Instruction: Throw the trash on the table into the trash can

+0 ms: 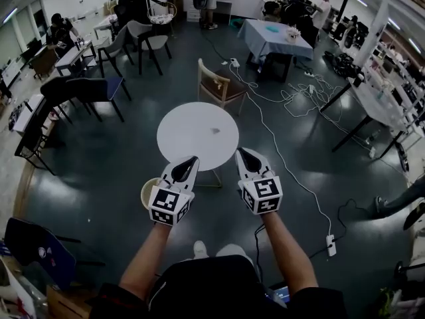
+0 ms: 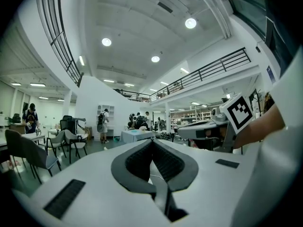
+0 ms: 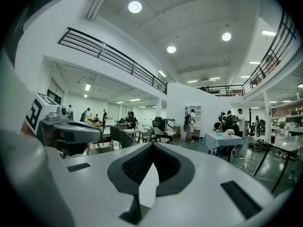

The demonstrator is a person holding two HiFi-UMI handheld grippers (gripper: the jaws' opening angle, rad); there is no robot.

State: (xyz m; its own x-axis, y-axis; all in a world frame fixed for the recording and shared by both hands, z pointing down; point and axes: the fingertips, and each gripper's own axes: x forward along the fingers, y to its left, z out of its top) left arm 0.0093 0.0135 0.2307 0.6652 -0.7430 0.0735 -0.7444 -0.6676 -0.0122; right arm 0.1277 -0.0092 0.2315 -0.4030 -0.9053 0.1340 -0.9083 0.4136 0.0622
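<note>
The head view gives us what neither tongs view does. A round white worktop [image 1: 192, 121], smooth and matte, lies just ahead of both sets of tips. The trash [image 1: 215, 131], a small crumpled grey scrap, sits on it ahead of the tongs, between the two lines they point along. The bin [image 1: 147, 190] is round with a pale cream rim. It stands on the floor [image 1: 99, 178] beneath the left tongs [image 1: 194, 159], toward their outer side and partly hidden by them. The floor is dark and glossy, and a thin white cable [image 1: 279, 158] snakes over it out past the right tongs [image 1: 240, 151]. Beyond the worktop stands a chair [image 1: 219, 85] with a pale frame and dark seat.

The two gripper views look level across the hall and show neither the trash nor the bin. Instead we see black balcony railings [image 2: 213, 67], round ceiling lamps [image 3: 135, 6] and people [image 3: 191, 122] at far tables. Each view also catches the other tongs at its inner edge.

In those views both tongs have broad white plastic shells and dark ribbed pads shaped like a teardrop. The left pads meet at the tip with nothing between them, so these tongs are closed and empty. The right pads likewise touch at the tip and hold nothing. Each tongs carries a cube [image 1: 170, 205] printed with black-and-white squares.
</note>
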